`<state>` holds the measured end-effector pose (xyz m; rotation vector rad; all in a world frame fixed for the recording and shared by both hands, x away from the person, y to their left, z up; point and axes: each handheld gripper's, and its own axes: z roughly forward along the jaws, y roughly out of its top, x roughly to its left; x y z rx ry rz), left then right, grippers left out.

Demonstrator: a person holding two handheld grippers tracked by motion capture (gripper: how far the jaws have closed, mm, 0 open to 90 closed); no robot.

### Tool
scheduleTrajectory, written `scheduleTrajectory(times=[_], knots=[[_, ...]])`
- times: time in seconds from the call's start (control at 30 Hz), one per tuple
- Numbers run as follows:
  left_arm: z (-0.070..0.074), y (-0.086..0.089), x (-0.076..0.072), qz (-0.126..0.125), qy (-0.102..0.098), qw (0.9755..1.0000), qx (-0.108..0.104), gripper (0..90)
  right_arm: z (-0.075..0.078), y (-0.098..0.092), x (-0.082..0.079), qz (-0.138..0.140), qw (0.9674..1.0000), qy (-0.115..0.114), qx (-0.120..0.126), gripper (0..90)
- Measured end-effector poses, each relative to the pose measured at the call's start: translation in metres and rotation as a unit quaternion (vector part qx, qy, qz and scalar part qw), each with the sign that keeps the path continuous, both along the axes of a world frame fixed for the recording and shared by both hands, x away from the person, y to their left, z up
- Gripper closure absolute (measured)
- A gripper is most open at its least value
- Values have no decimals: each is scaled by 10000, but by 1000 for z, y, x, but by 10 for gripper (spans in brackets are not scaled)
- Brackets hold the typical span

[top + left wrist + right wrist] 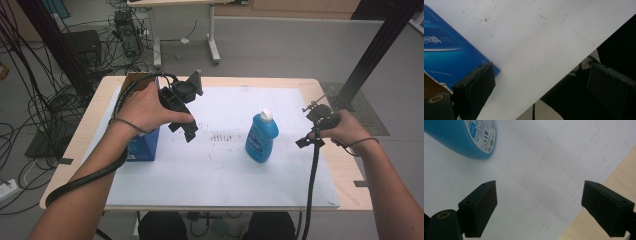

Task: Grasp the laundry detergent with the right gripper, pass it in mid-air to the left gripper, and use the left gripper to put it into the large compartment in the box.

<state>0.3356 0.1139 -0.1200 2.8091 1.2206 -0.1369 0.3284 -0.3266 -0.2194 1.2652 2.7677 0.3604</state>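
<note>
A blue bottle point(261, 137) with a white cap stands upright on the white sheet point(215, 165), right of centre; its lower part with a label point(461, 137) lies at the top left of the right gripper view. My right gripper point(306, 142) hovers to the bottom's right, apart from it, jaws wide open over bare sheet point(539, 192). My left gripper point(186, 131) is held above the sheet beside a blue carton point(145, 145), jaws open with nothing between them point(541, 82). The carton's blue side point(446, 55) shows at the left of the left gripper view.
The wooden table point(345, 165) shows as a rim around the sheet, its right edge near my right hand. Black cables trail from both grippers. Beyond the table are cables on the floor, a desk frame point(212, 45) and dark posts.
</note>
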Motion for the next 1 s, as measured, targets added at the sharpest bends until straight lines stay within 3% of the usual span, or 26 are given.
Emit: scheduleTrajectory(times=[1.0], knots=[[-5, 2, 1, 24, 70, 10000, -57, 79, -33, -15, -47, -64, 9985, -69, 532, 93]])
